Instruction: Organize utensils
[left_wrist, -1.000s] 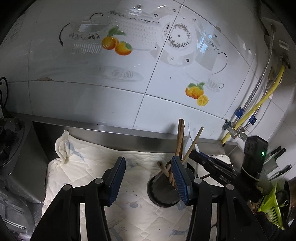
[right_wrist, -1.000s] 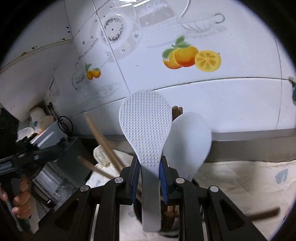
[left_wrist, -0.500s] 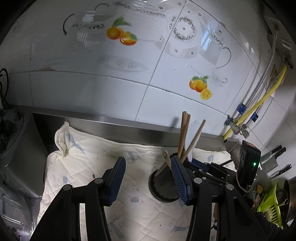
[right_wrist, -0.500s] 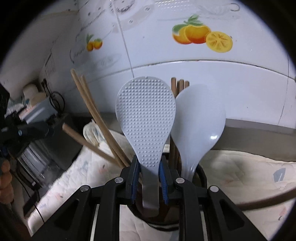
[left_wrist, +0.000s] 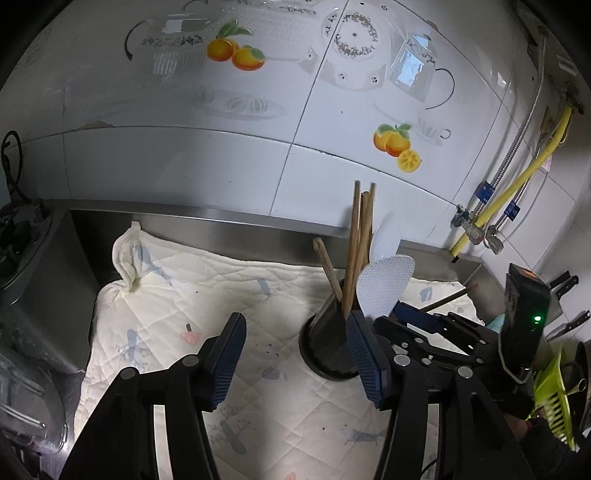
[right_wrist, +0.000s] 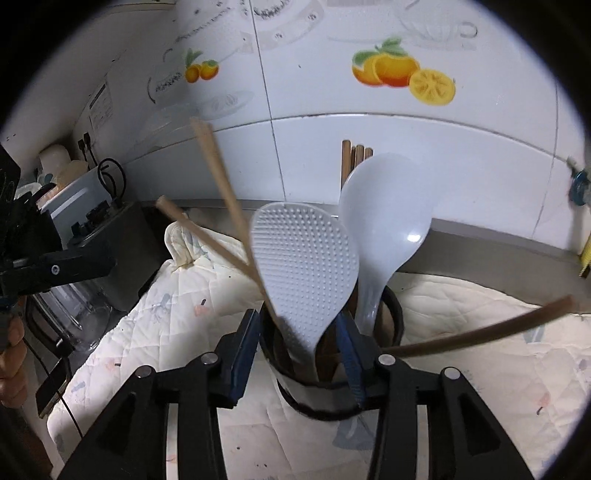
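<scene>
Now my right fingers (right_wrist: 301, 345) have just spread off the dimpled rice paddle (right_wrist: 304, 269) standing in the black holder (right_wrist: 328, 369); my left fingers (left_wrist: 295, 354) gape empty.

quilted cloth (left_wrist: 192, 291) on steel counter (left_wrist: 207, 218)

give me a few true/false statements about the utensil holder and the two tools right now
1. The dimpled rice paddle stands in the black utensil holder. True.
2. The right tool is clamped tight on the paddle's handle. False: its jaws have just been opening and the pads stand clear of the handle.
3. The left tool holds a chopstick. False: it is open, with nothing between its pads.
4. A smooth white spoon sits in the same holder, beside the paddle. True.
5. The holder stands on bare steel. False: it stands on a quilted cloth.
</scene>
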